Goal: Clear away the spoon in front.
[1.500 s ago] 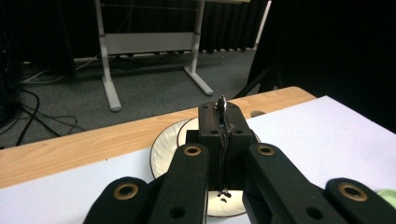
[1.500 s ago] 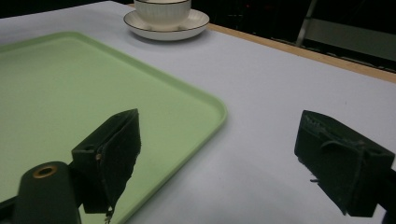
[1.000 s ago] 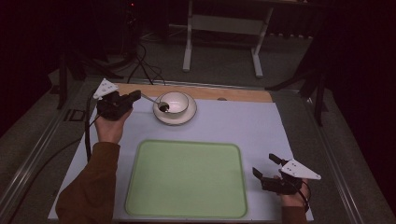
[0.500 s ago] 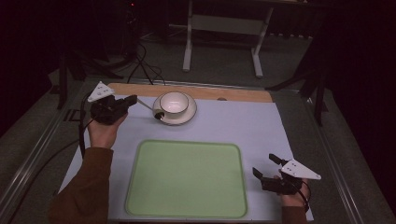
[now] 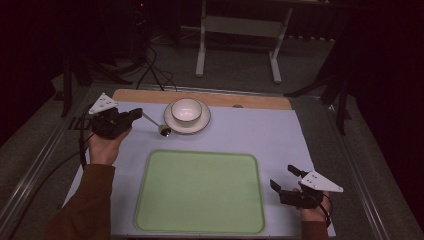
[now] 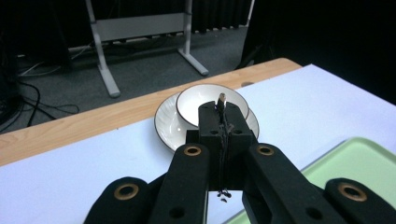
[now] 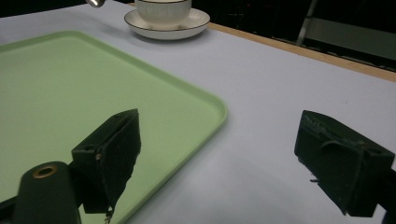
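Clamping a spoon [image 5: 156, 125], the left gripper [image 5: 131, 116] points level, seemingly, toward the cup [image 5: 186, 110].

I see the tray [image 5: 200, 192] lying near me at the middle of the table [image 5: 260, 130]. Behind it, the cup [image 5: 186, 110] stands on the saucer [image 5: 201, 121]. The spoon [image 5: 156, 124], in my left gripper [image 5: 134, 114], hangs left of the saucer. My right gripper [image 5: 283, 177] rests right of the tray.
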The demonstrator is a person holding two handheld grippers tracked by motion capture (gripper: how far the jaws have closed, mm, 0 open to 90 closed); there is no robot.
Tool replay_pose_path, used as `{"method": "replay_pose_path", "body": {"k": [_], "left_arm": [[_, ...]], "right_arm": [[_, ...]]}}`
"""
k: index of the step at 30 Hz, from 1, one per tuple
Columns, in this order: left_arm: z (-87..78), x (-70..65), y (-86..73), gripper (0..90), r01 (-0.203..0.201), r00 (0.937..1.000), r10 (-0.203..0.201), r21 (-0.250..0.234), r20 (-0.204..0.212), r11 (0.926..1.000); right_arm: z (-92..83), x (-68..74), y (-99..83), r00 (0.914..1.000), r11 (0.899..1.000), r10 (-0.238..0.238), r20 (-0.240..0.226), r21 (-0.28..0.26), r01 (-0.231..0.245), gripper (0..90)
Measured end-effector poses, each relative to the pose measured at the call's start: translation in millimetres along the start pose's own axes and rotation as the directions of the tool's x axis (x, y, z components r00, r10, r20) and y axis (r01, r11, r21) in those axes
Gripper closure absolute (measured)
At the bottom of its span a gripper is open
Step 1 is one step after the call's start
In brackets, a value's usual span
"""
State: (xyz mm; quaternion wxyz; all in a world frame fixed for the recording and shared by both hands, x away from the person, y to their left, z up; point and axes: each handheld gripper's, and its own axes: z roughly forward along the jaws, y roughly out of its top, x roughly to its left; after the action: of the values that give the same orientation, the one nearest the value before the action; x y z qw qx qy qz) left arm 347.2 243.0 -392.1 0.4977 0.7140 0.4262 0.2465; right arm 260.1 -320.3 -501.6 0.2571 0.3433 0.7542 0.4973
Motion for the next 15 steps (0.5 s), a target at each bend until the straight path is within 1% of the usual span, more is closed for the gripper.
{"method": "replay_pose_path", "body": {"k": [5, 7, 15], "left_arm": [[-2.4, -0.7, -1.2, 89.4, -0.011, 0.9999, 0.011, 0.010, 0.010, 0.9999], [-5.1, -1.6, -2.3, 89.4, -0.020, 0.9996, 0.020, 0.022, 0.018, 0.9996], [-12.4, -3.4, -5.4, 89.4, -0.032, 0.9988, 0.030, 0.051, 0.040, 0.9982]], "right_arm": [[0.0, 0.0, 0.0, 1.0000, 1.000, 0.000, 0.000, 0.001, 0.000, 14.2], [0.0, 0.1, 0.1, 1.0000, 1.000, -0.001, 0.000, 0.001, 0.001, 14.2], [0.2, 0.0, 0.0, 1.0000, 1.000, -0.001, -0.001, 0.002, 0.001, 14.2]]}}
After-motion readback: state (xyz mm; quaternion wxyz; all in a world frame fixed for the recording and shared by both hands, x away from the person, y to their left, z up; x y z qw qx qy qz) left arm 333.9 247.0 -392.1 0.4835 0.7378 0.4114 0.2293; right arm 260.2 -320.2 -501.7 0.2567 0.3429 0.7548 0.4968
